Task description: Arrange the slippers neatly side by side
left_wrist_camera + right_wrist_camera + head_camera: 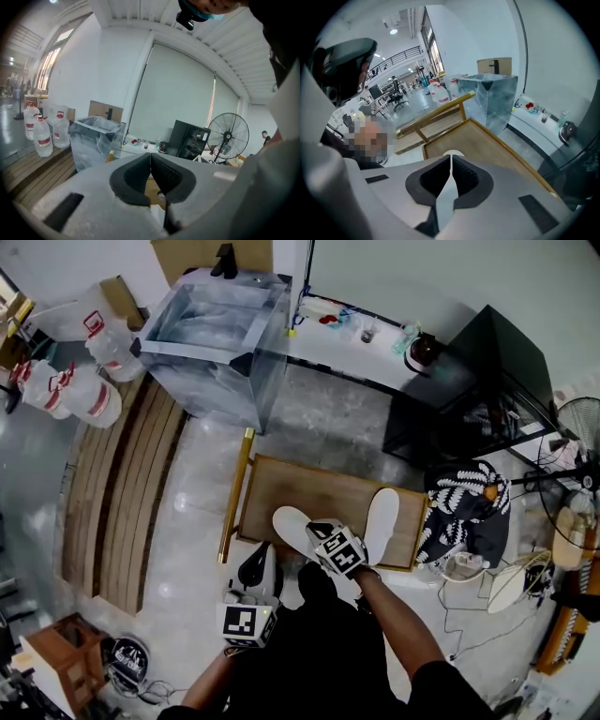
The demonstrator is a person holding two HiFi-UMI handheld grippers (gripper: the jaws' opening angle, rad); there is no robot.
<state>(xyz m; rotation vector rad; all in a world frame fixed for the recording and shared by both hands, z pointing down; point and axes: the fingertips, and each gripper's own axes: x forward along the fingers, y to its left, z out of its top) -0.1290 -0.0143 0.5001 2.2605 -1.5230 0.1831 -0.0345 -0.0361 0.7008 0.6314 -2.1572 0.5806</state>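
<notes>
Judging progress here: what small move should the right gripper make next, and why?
Probably swing the pinched slipper parallel to the other slipper: the right gripper is shut on it, and it lies angled away on the wooden tray.

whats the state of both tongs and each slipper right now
left tongs: shut, empty
right tongs: shut on the held slipper's edge
held slipper: pinched, slanted over the wooden board
other slipper: lying free on the board, apart from the held one, not parallel
</notes>
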